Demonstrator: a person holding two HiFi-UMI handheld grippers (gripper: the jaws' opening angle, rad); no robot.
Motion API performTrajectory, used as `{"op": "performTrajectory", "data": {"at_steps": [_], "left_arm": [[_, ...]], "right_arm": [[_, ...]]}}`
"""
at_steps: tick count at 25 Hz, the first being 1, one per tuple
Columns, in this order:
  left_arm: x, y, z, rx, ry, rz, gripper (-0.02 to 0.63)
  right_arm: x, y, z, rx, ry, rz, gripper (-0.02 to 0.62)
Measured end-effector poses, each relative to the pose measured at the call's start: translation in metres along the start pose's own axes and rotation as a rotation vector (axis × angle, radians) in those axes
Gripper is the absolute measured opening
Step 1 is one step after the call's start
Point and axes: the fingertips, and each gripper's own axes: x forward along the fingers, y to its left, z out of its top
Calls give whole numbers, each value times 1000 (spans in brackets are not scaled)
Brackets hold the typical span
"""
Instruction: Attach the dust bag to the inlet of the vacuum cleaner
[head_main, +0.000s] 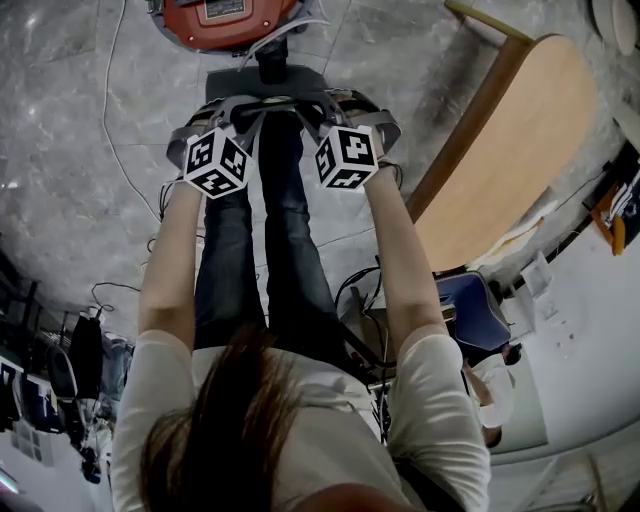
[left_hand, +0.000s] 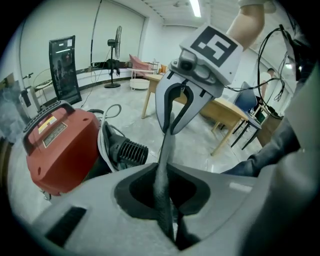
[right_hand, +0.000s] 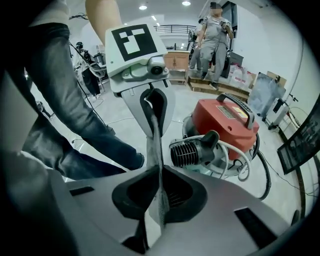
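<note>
Both arms (head_main: 168, 262) reach straight down in front of the person's legs, hands close together, the tools tipped steeply toward the floor (head_main: 60, 120). The left tool (right_hand: 152, 131) and the right tool (left_hand: 172, 127) face each other, each clamped tight on an edge of the grey dust bag (left_hand: 164, 165), which runs taut between them. The bag is held just on the near side of the red vacuum cleaner (right_hand: 225, 120), which stands on the floor beyond the person's feet.

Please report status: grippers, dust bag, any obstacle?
Left gripper, right gripper: both shut on dust bag. Red vacuum cleaner ahead, bag unattached. Nothing blocking seen.
</note>
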Motion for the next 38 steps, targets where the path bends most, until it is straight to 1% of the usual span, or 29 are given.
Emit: {"op": "performTrajectory", "data": {"at_steps": [5, 11, 16, 22, 30, 35, 38], "left_arm": [[12, 8, -18, -11, 44, -6, 38], [17, 8, -28, -17, 48, -12, 38], [20, 13, -24, -7, 44, 9, 38], [21, 21, -19, -12, 34, 33, 38], [25, 28, -15, -10, 27, 47, 38], [22, 35, -12, -11, 23, 70, 38], [19, 38, -9, -2, 19, 75, 38]], "right_arm": [[24, -2, -3, 42, 0, -11, 26], [34, 2, -3, 59, -4, -16, 26], [33, -4, -7, 73, -1, -35, 26], [31, -13, -8, 49, 7, -51, 26], [31, -21, -10, 43, 10, -64, 25], [29, -28, -8, 31, 6, -78, 25], [26, -33, -6, 8, 8, -81, 25]]}}
